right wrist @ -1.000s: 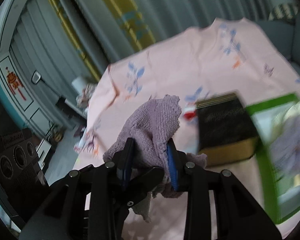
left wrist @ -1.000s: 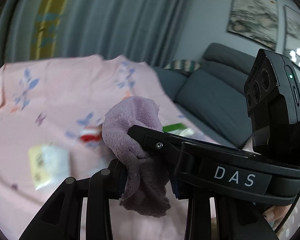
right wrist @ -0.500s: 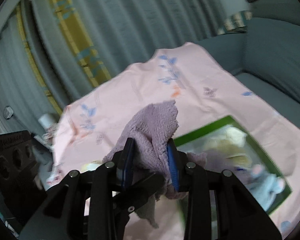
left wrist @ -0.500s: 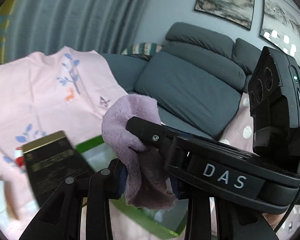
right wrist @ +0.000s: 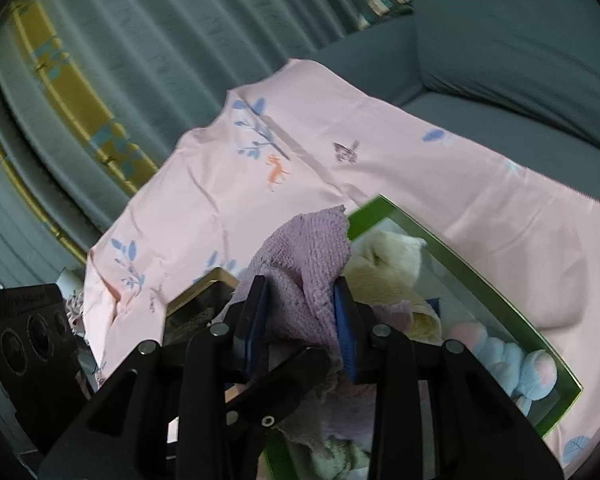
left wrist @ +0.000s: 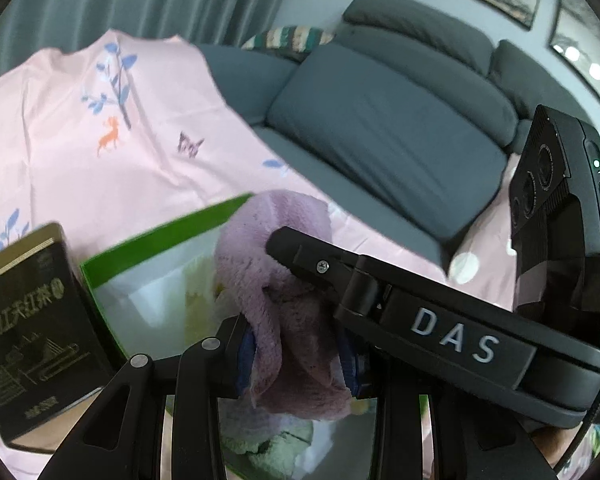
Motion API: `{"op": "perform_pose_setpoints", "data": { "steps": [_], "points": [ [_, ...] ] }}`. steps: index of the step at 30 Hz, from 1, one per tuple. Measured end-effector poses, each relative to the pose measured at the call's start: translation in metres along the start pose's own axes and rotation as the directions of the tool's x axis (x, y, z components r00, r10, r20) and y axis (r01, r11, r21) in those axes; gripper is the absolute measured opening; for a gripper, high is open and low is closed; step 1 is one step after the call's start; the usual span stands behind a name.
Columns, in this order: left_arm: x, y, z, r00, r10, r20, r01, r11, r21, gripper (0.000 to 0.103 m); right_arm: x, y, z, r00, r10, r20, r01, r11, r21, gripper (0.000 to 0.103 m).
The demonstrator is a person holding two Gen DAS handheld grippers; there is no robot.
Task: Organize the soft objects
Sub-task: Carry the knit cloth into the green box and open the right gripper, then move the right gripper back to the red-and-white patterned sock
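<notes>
Both grippers are shut on one purple towel point(left wrist: 276, 280), which also shows in the right wrist view point(right wrist: 304, 268). My left gripper point(left wrist: 296, 356) pinches its lower folds. My right gripper point(right wrist: 300, 320) pinches its other end, and its finger point(left wrist: 300, 248) crosses the left wrist view. The towel hangs over a green-rimmed clear box point(right wrist: 452, 248), also in the left wrist view point(left wrist: 156, 248). Inside lie a cream plush point(right wrist: 384, 264), a blue and pink plush point(right wrist: 512, 364) and a pale green cloth point(right wrist: 340, 456).
A black and gold tea box point(left wrist: 32, 336) lies left of the green box, on a pink printed sheet point(left wrist: 100, 140). A grey sofa point(left wrist: 388, 120) with a striped cushion point(left wrist: 288, 38) stands behind. Grey and yellow curtains point(right wrist: 140, 60) hang at the back.
Both grippers have swung right with the towel, from over the pink sheet and tea box to above the green box. Their grip on the towel is unchanged.
</notes>
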State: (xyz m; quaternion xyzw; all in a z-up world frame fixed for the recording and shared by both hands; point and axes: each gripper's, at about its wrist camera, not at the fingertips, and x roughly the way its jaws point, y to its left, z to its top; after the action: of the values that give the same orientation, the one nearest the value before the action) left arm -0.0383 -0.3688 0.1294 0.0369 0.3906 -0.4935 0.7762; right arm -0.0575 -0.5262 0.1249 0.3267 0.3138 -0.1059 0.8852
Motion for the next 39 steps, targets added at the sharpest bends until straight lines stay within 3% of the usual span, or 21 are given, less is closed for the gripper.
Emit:
{"op": "perform_pose_setpoints", "data": {
  "steps": [6,21,25,27,29,31,33,35,36,39],
  "points": [
    [0.020,-0.003,-0.005,0.997,0.049,-0.061,-0.049,0.999,-0.013,0.036,0.019,-0.021,-0.004,0.993,-0.088,-0.072,0.091,0.995,0.040,0.033],
    [0.026,-0.006,-0.006,0.996,0.059,-0.071,-0.060,0.998,-0.011,0.036,0.014,-0.025,-0.004,0.990,-0.130,-0.060,0.132,0.991,0.032,0.036],
    [0.015,-0.006,-0.006,0.996,0.052,-0.066,-0.053,0.998,-0.019,0.039,0.006,-0.025,-0.005,0.989,-0.140,-0.038,0.141,0.990,0.031,0.048],
    [0.008,-0.010,-0.006,0.996,0.065,-0.059,-0.065,0.998,0.001,0.048,0.002,-0.025,-0.006,0.990,-0.136,-0.034,0.137,0.990,0.039,0.054],
    [0.001,-0.014,-0.008,0.996,0.081,-0.040,-0.080,0.997,0.023,0.050,-0.003,-0.025,-0.007,0.990,-0.139,-0.021,0.139,0.989,0.041,0.067],
    [-0.005,-0.016,-0.009,0.996,0.088,-0.031,-0.087,0.996,0.031,0.052,-0.010,-0.022,-0.008,0.986,-0.165,-0.003,0.165,0.986,0.030,0.069],
    [-0.010,-0.017,-0.010,0.996,0.075,-0.041,-0.074,0.997,0.029,0.065,-0.016,-0.021,-0.010,0.984,-0.179,0.011,0.179,0.983,0.030,0.072],
    [-0.018,-0.016,-0.011,0.997,0.079,-0.024,-0.078,0.997,0.029,0.073,-0.025,-0.019,-0.011,0.984,-0.174,0.032,0.173,0.984,0.035,0.084],
    [-0.024,-0.016,-0.012,0.996,0.083,-0.012,-0.082,0.996,0.028,0.077,-0.029,-0.017,-0.011,0.984,-0.173,0.042,0.172,0.985,0.033,0.084],
    [-0.041,-0.011,-0.016,0.997,0.073,0.011,-0.073,0.997,0.011,0.078,-0.041,-0.011,-0.013,0.982,-0.175,0.074,0.174,0.984,0.023,0.090]
  ]
}}
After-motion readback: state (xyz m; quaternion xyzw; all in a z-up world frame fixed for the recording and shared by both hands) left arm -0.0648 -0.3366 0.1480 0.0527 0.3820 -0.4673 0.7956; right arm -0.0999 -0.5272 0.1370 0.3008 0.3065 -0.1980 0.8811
